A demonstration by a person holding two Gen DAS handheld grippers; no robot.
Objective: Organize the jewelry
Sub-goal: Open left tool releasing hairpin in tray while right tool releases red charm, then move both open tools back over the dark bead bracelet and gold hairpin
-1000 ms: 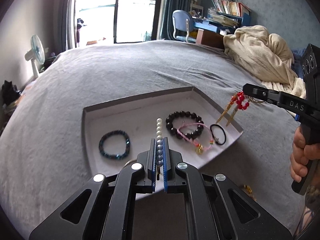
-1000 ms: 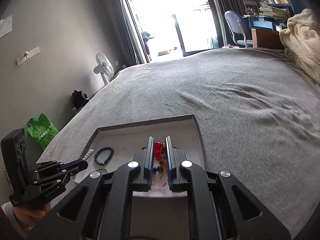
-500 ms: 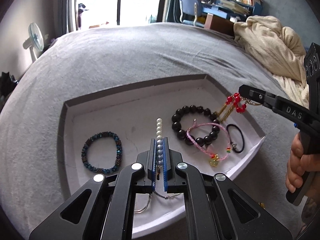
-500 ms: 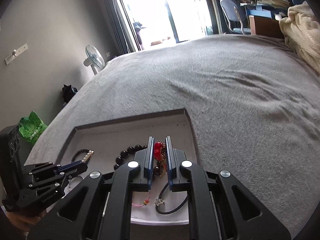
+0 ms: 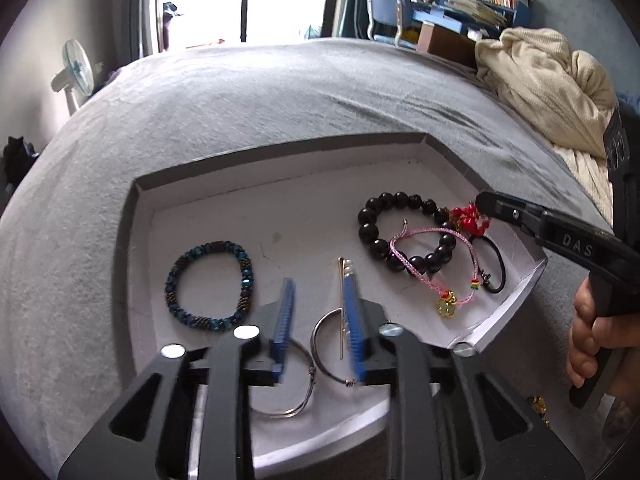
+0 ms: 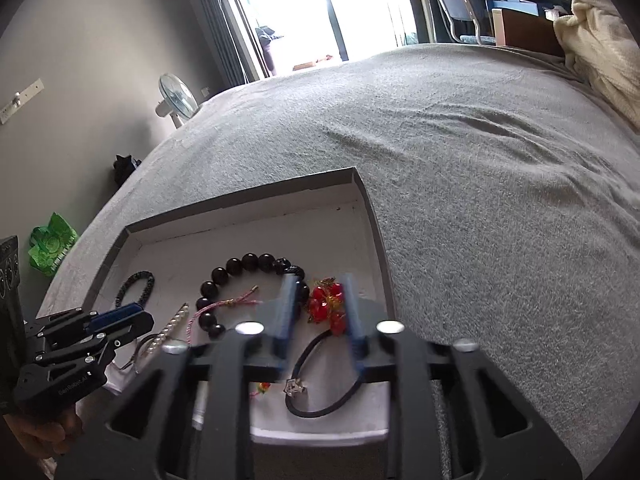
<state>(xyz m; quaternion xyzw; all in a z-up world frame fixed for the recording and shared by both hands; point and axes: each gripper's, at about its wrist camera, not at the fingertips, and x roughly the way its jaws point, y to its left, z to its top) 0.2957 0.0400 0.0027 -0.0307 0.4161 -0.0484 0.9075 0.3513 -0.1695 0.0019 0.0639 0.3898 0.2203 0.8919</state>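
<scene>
A white tray with a grey rim (image 5: 280, 152) lies on the bed. In it are a blue bead bracelet (image 5: 208, 284), a black bead bracelet (image 5: 400, 236), a pink cord bracelet (image 5: 432, 264), a black hair tie (image 5: 494, 264) and a silver bangle (image 5: 308, 368). My left gripper (image 5: 319, 280) is low over the tray with its jaws opening. The pearl hairpin (image 5: 343, 280) leans loose along the right pad, not pinched. My right gripper (image 6: 319, 278) is also opening. The red bead ornament (image 6: 328, 304) lies on the tray between its pads, free of both.
The grey bedcover (image 6: 480, 200) spreads around the tray. A cream blanket (image 5: 552, 80) is heaped at the far right. A fan (image 5: 76, 72), a chair and desk (image 5: 384, 8) and a green bag (image 6: 50, 244) stand beyond the bed. A small gold piece (image 5: 536, 402) lies near the person's hand.
Both grippers came down to the tray and their jaws parted. The pearl hairpin and the red ornament, pinched before, are let go.
</scene>
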